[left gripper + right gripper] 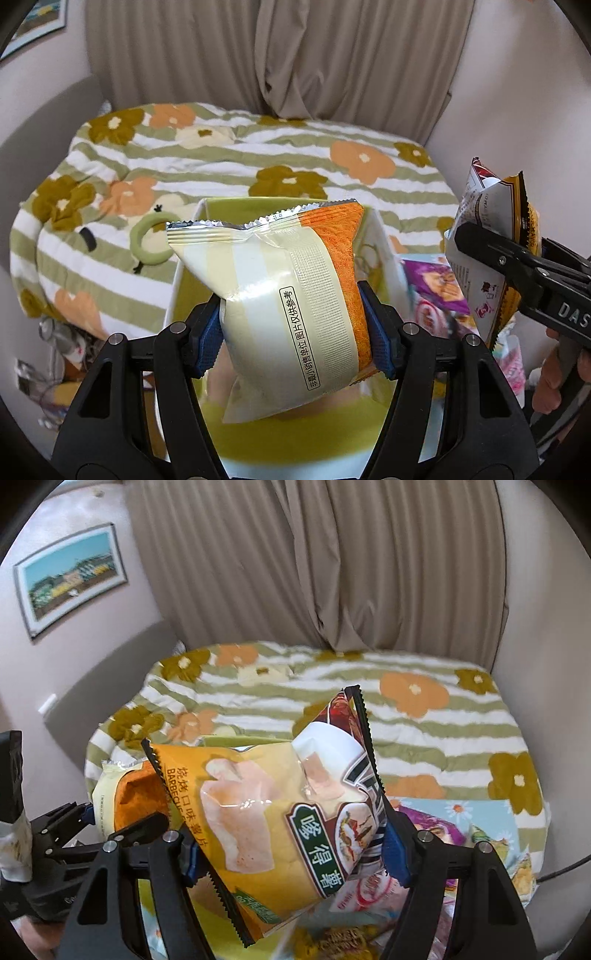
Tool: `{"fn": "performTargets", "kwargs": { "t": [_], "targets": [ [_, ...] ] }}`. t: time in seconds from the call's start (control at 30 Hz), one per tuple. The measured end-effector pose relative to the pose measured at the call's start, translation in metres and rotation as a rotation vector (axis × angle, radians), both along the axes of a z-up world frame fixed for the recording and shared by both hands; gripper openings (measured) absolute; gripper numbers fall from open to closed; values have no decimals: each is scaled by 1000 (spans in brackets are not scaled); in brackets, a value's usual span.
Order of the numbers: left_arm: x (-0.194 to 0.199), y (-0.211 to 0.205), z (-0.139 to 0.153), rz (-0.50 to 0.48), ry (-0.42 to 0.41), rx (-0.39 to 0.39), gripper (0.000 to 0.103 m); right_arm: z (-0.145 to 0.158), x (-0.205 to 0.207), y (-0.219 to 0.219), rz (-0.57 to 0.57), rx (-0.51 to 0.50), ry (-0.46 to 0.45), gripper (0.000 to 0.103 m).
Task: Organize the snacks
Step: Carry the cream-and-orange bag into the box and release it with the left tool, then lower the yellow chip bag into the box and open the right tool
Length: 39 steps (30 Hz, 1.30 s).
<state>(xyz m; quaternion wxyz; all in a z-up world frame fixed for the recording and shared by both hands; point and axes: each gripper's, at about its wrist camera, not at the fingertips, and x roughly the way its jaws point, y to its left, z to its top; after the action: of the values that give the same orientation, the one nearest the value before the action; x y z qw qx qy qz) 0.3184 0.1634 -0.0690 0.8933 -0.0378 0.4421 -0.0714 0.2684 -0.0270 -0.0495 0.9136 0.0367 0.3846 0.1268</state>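
My left gripper [293, 334] is shut on a cream and orange snack packet [280, 295] and holds it above an open white box with a yellow-green inside [382, 236]. The packet hides most of the box. My right gripper [290, 849] is shut on a yellow barbecue chip bag [266, 812], held up in the air to the right of the box. The chip bag and right gripper also show at the right edge of the left wrist view [491, 251]. The left gripper and its packet show at the left of the right wrist view [122, 801].
A bed with a green-striped flowered quilt [258, 158] lies behind. A pile of loose snack packets, one purple [436, 284], lies right of the box on a light blue cloth [476, 816]. A green ring [147, 240] lies left of the box. Curtains and walls stand behind.
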Motion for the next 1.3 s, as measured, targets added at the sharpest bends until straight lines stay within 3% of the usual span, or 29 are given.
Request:
{"fn": "performTargets", "kwargs": {
  "t": [0.13,0.33,0.47,0.63,0.83,1.0,1.2,1.3],
  "targets": [
    [47,9,-31,-25,67,11,62,-17,34,14,-23,-4,61,70],
    [87,16,-75,-45,152,16,64,-42,69,31,-59,-27,114,70],
    [102,21,-97,-19,199,47,92,-53,81,36,-69,-17,147,70],
    [103,26,-101,-7,203,55,93,-62,88,35,-65,-7,164,70],
    [83,27,-85,23,179,93,93,-64,90,40,-10,-21,161,70],
    [64,29,-73,29,154,57,93,-61,98,50,79,-17,165,71],
    [50,31,-74,75,149,109,93,-76,116,71,171,-30,192,71],
    [46,34,-77,95,150,139,93,-87,123,81,198,-33,209,78]
  ]
}}
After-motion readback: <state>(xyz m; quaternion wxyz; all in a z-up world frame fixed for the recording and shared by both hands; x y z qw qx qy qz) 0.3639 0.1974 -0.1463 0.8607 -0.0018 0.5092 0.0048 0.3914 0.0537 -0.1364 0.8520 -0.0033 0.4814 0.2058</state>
